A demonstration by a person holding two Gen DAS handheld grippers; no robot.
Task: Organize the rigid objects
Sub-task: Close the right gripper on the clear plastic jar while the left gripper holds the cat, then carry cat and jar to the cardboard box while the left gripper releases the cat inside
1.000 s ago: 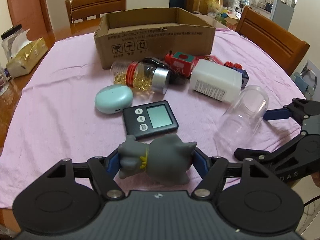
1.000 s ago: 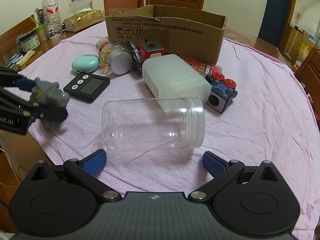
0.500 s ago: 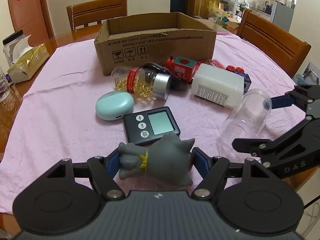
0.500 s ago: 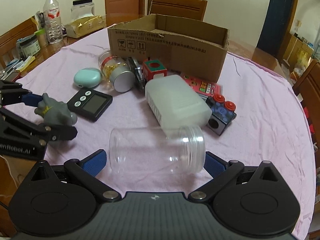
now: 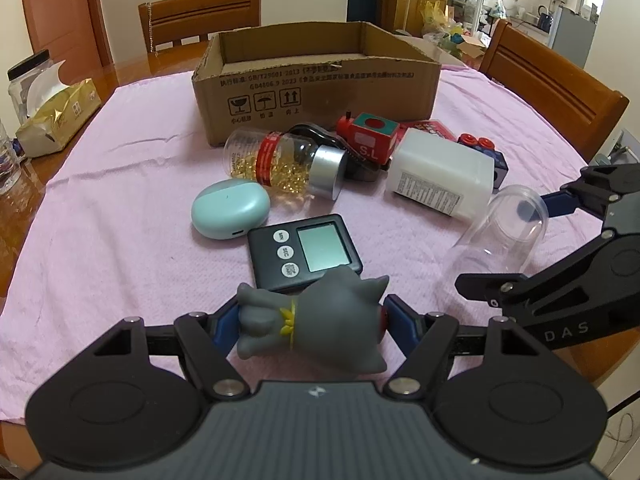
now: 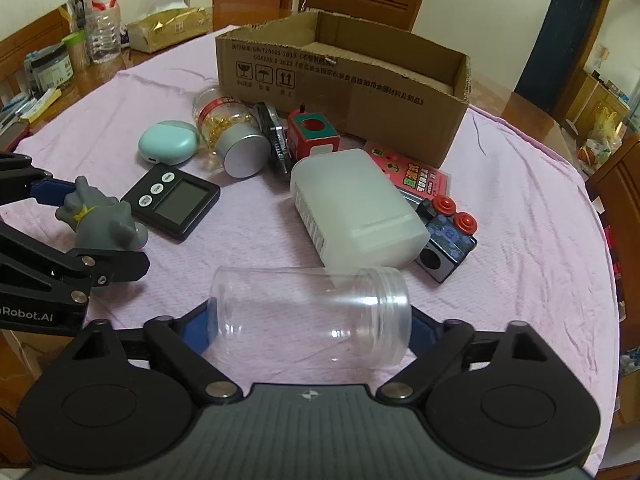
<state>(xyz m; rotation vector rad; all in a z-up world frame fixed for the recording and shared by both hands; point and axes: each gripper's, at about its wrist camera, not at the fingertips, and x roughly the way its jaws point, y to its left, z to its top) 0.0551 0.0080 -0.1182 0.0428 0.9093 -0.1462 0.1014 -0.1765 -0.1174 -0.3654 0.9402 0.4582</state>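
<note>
A grey cat toy (image 5: pixel 320 320) lies crosswise in my left gripper (image 5: pixel 310 322), which is shut on it just above the pink cloth near the table's front edge. The right wrist view shows the same toy (image 6: pixel 100 220) at the left. A clear lidless plastic jar (image 6: pixel 312 316) lies on its side between the fingers of my right gripper (image 6: pixel 310 322). Its jaws are closing, and the blue pads meet the jar's base and mouth. The open cardboard box (image 5: pixel 320 92) stands at the back of the table.
Between the grippers and the box lie a black timer (image 5: pixel 304 252), a mint case (image 5: pixel 230 208), a capsule bottle (image 5: pixel 284 164), a red toy train (image 5: pixel 368 140), a white plastic bottle (image 6: pixel 356 208) and a blue block toy (image 6: pixel 448 240). Wooden chairs ring the table; a tissue pack (image 5: pixel 56 116) sits left.
My right gripper's fingers have closed in from wide apart onto the ends of the clear jar, and it has drawn closer to the jar. The left gripper keeps still with the cat toy.
</note>
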